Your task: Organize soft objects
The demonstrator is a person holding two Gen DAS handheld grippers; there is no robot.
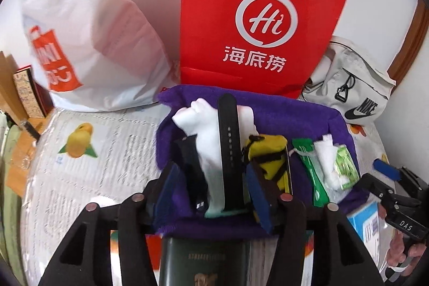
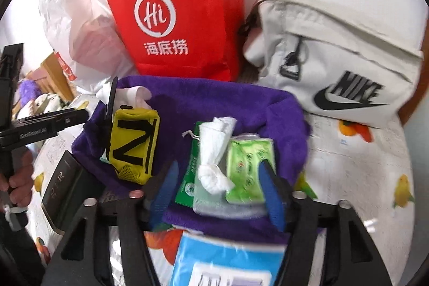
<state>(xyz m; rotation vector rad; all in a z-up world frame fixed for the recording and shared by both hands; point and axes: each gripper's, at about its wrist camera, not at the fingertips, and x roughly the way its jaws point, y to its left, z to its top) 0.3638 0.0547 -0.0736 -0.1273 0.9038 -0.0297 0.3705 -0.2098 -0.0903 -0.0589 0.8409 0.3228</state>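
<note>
Left hand-held gripper (image 1: 211, 184) released, straddling my strap (image 1: 228, 152), axis 12–6. Right hand-held gripper (image 2: 217, 186) released around tissues (image 2: 214, 152) at 12; both equally near.

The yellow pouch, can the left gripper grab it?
Probably yes. The yellow pouch lies uncovered on the purple cloth, beside the left gripper, whose open fingers straddle the black strap.

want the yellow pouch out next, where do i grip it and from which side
Grip the yellow pouch across its narrow width at mid-body, coming from above. It lies flat on the purple cloth, long sides exposed; the black strap crowds its left edge.
</note>
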